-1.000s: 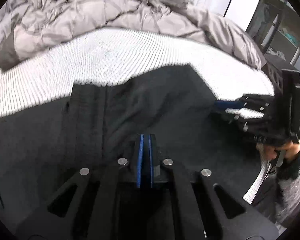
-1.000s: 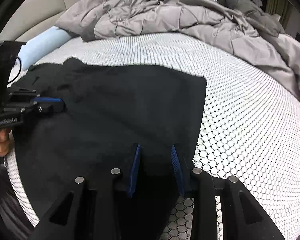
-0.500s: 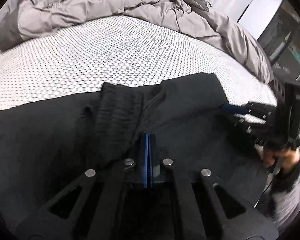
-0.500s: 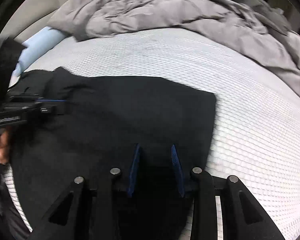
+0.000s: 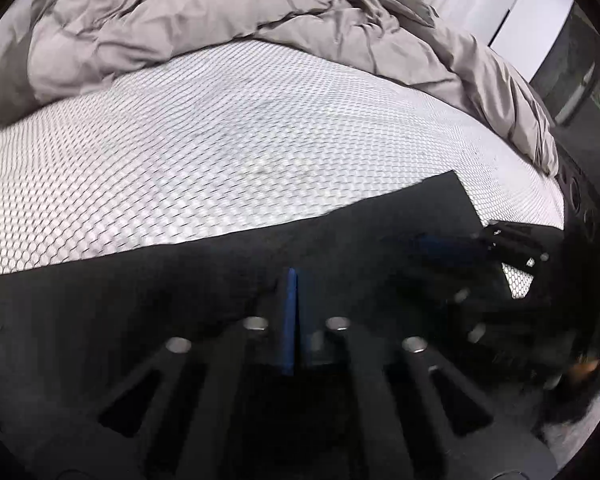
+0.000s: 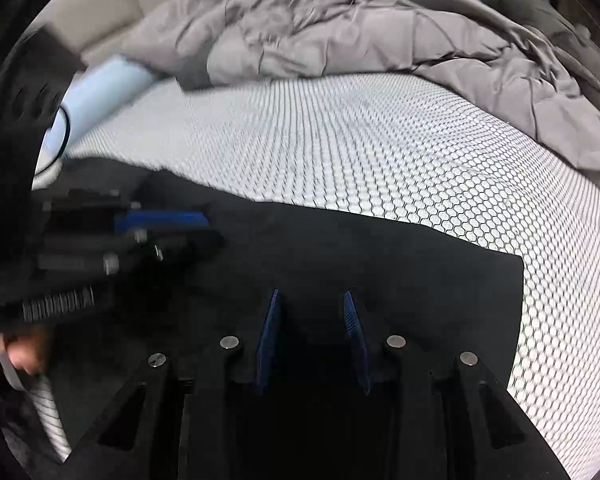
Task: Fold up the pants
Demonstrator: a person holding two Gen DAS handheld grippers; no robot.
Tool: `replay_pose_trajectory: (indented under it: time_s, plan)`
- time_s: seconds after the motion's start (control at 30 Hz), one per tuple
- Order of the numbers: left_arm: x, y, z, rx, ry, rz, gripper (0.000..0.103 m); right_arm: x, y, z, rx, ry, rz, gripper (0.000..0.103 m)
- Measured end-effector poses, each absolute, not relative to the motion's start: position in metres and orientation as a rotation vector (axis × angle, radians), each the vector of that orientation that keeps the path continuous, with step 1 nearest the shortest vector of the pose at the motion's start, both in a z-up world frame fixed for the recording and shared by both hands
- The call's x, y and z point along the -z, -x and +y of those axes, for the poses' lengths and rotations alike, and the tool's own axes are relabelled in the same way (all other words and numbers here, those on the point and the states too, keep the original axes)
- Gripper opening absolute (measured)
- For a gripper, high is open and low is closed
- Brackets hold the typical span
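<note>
On my left wrist view the left gripper (image 5: 296, 280) has its blue pads (image 5: 289, 320) pressed together, and the dark cloth of the pants (image 5: 160, 280) bunches right at their tips; I read that as a pinch on the fabric, though black on black leaves the seam hard to make out. The pants lie flat across the near part of the bed (image 5: 220, 152), their far edge running in a line from the left up to a square corner on the right. Past that corner I see the right gripper (image 5: 452, 244), blurred, low over the cloth.

On my right wrist view the right gripper (image 6: 312, 312) has its pads (image 6: 270, 336) standing well apart with pants (image 6: 380, 264) fabric showing between them; I cannot tell whether the tips touch the cloth. The pants' right edge drops straight down beside the honeycomb sheet. On the left of this view the left gripper (image 6: 168, 228) is blurred, one blue pad showing, low on the cloth near its far left corner. A grey duvet (image 6: 360, 28) is heaped at the far side of the bed (image 6: 380, 152), with a pale blue pillow (image 6: 100, 92) at the upper left
</note>
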State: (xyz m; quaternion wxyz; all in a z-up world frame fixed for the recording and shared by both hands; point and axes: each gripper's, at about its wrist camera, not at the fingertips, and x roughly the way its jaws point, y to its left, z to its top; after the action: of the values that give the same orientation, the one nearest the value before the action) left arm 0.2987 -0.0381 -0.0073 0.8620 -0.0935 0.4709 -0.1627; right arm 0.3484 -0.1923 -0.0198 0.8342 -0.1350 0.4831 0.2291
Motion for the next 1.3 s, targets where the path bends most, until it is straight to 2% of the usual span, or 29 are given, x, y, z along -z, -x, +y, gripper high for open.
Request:
replay_pose_trajectory:
  time_s: [0.13,0.27,0.33,0.4,0.47,0.57,0.63,0.83,0.93,1.0,1.17,1.23,1.27,1.3]
  plan:
    - [0.004,-0.285,-0.02,0.395,0.236,0.959,0.001,0.016,-0.352,-0.232,-0.355,0.298,1.023,0.034]
    - [-0.015,-0.255,-0.018,0.338,0.13,0.934,0.002,0.003,-0.339,-0.252,-0.281,0.283,0.998,0.034]
    - [-0.026,-0.229,-0.026,0.352,0.074,0.901,0.012,-0.008,-0.32,-0.245,-0.295,0.322,0.975,0.035]
    - [-0.031,-0.204,-0.036,0.401,0.06,0.872,0.038,-0.018,-0.297,-0.238,-0.355,0.319,0.947,0.036]
    - [-0.027,-0.183,-0.053,0.452,0.015,0.882,0.045,-0.021,-0.272,-0.225,-0.457,0.279,0.935,0.04]
    - [-0.01,-0.174,-0.071,0.468,-0.075,0.93,0.045,-0.007,-0.246,-0.201,-0.596,0.289,0.963,0.04]
    - [-0.001,-0.169,-0.062,0.459,-0.081,0.944,0.048,0.012,-0.236,-0.194,-0.58,0.403,0.979,0.04]
    - [-0.008,-0.136,-0.007,0.477,0.016,0.913,0.05,0.004,-0.22,-0.253,-0.449,0.393,0.951,0.042]
    - [-0.013,-0.131,0.019,0.419,0.074,0.88,0.05,-0.01,-0.223,-0.293,-0.468,0.204,0.968,0.044]
    - [-0.011,-0.137,0.038,0.357,0.156,0.874,0.05,-0.014,-0.235,-0.324,-0.462,-0.003,0.988,0.053]
    - [0.013,-0.168,0.063,0.241,0.286,0.958,0.05,0.015,-0.272,-0.357,-0.506,-0.353,1.089,0.054]
    - [0.014,-0.169,0.064,0.238,0.278,0.949,0.05,0.031,-0.28,-0.357,-0.558,-0.469,1.097,0.051]
    - [0.014,-0.168,0.063,0.235,0.264,0.947,0.05,0.037,-0.283,-0.353,-0.584,-0.502,1.098,0.04]
    - [0.014,-0.166,0.061,0.237,0.258,0.945,0.05,0.04,-0.286,-0.35,-0.59,-0.508,1.101,0.022]
